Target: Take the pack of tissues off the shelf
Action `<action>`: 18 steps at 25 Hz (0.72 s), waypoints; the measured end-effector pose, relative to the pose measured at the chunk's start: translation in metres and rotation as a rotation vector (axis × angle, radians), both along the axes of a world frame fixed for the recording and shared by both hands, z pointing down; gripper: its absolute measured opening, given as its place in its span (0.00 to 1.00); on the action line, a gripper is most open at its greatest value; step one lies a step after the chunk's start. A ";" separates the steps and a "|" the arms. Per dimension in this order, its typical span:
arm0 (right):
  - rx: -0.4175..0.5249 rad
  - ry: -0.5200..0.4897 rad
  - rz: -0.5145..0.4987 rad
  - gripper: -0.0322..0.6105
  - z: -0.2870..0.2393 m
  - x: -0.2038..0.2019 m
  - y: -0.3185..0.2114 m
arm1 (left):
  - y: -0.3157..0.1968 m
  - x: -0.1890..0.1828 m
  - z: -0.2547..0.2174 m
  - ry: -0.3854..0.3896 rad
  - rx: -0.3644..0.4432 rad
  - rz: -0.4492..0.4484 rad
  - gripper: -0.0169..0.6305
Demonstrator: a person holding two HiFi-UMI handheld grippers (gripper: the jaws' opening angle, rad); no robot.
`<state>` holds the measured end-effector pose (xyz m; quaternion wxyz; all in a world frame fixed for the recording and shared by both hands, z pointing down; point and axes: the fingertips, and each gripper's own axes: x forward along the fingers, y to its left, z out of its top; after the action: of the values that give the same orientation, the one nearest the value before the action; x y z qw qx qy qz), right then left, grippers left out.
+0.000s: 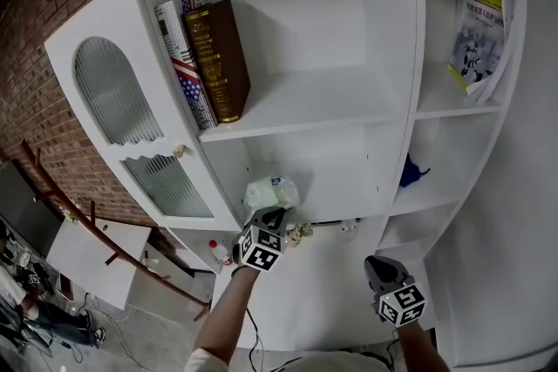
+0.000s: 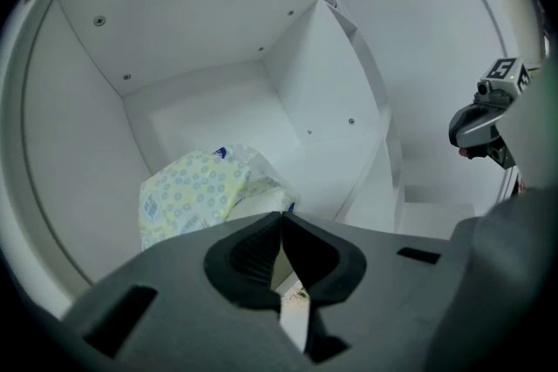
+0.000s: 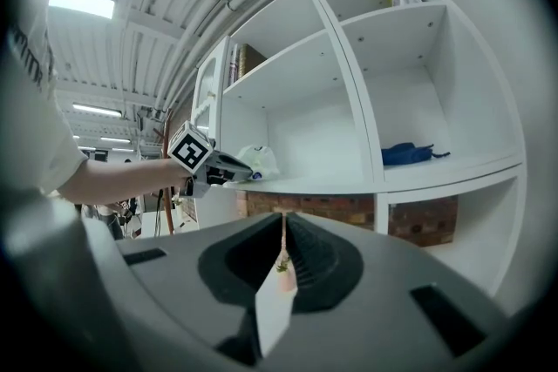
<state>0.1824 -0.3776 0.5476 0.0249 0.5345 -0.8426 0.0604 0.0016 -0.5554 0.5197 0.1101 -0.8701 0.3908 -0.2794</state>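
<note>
Left gripper [image 2: 281, 216] is nearer: fingers pressed together, apparently pinching the near edge of the soft yellow-patterned plastic-wrapped tissue pack [image 2: 193, 192], which extends up-left. Right gripper [image 3: 282, 220] is well apart, fingers together, empty.

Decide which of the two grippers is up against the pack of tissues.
The left gripper: its closed tips meet the pack of tissues on the lower middle shelf. The right gripper, also shut, is held apart from it, touching nothing.

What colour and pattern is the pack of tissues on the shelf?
The pack of tissues is pale yellow with small bluish rings; clearest in the left gripper view.
</note>
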 end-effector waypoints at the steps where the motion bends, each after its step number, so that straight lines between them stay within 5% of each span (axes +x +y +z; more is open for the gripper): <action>1: -0.001 0.000 -0.003 0.10 0.000 -0.001 0.000 | 0.001 -0.001 -0.002 0.012 0.003 -0.001 0.07; 18: -0.011 0.015 -0.048 0.10 0.003 -0.017 0.004 | 0.041 -0.002 -0.039 0.139 0.104 0.038 0.07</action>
<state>0.1658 -0.3731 0.5506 0.0357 0.5144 -0.8547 0.0605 -0.0008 -0.5141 0.4805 0.1332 -0.8876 0.3951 -0.1955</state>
